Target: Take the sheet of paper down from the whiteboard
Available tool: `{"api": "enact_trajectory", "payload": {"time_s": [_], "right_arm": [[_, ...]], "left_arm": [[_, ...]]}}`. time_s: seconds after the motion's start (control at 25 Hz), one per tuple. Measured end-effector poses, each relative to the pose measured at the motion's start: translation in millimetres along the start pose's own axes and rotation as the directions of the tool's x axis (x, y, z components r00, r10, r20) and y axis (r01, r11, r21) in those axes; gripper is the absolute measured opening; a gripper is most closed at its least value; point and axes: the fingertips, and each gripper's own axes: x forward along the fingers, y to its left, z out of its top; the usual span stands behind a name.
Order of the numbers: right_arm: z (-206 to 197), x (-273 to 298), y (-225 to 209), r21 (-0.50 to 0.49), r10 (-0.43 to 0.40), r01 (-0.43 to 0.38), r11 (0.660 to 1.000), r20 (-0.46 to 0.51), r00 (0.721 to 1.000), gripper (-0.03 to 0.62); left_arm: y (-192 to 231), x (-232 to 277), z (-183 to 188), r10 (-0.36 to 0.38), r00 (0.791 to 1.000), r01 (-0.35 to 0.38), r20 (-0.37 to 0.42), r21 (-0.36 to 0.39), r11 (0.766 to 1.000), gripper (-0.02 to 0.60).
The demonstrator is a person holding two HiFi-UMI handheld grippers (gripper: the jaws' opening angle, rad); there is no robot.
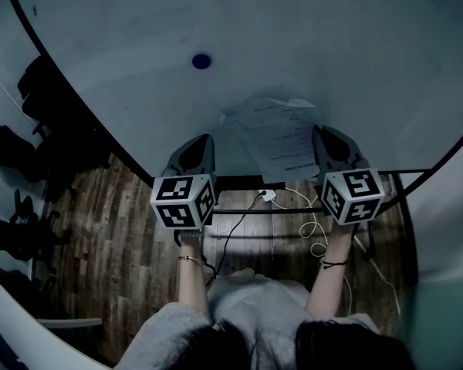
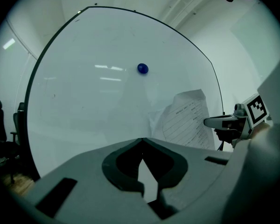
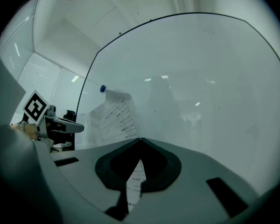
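Observation:
The printed sheet of paper (image 1: pixel 282 139) hangs crumpled against the whiteboard (image 1: pixel 332 45), below and to the right of a blue magnet (image 1: pixel 201 61) that does not touch it. My right gripper (image 1: pixel 319 132) is shut on the sheet's right edge. In the right gripper view the paper (image 3: pixel 115 118) runs up to the closed jaw tips (image 3: pixel 140 139) and shows through the gap beneath them. My left gripper (image 1: pixel 208 137) is shut and holds nothing, pointing at the bare board left of the sheet (image 2: pixel 186 120). Its closed tips (image 2: pixel 142 139) sit below the magnet (image 2: pixel 142 68).
The board's black frame (image 1: pixel 239 182) runs along its lower edge, just under both grippers. On the wooden floor (image 1: pixel 116 237) below lie cables and a white adapter (image 1: pixel 267 196). Dark office chairs (image 1: pixel 42 91) stand at the left. A white wall lies at the right.

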Motion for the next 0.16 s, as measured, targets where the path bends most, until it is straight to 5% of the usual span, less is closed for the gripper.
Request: {"api": "enact_trajectory", "payload": {"time_s": [0.16], "right_arm": [[1.6,0.1,-0.2,0.001,0.002,-0.002,1.000,0.002,1.000,0.000]], "left_arm": [[0.4,0.1,-2.5,0.005,1.000,-0.005,-0.008,-0.002,1.000,0.006]]}}
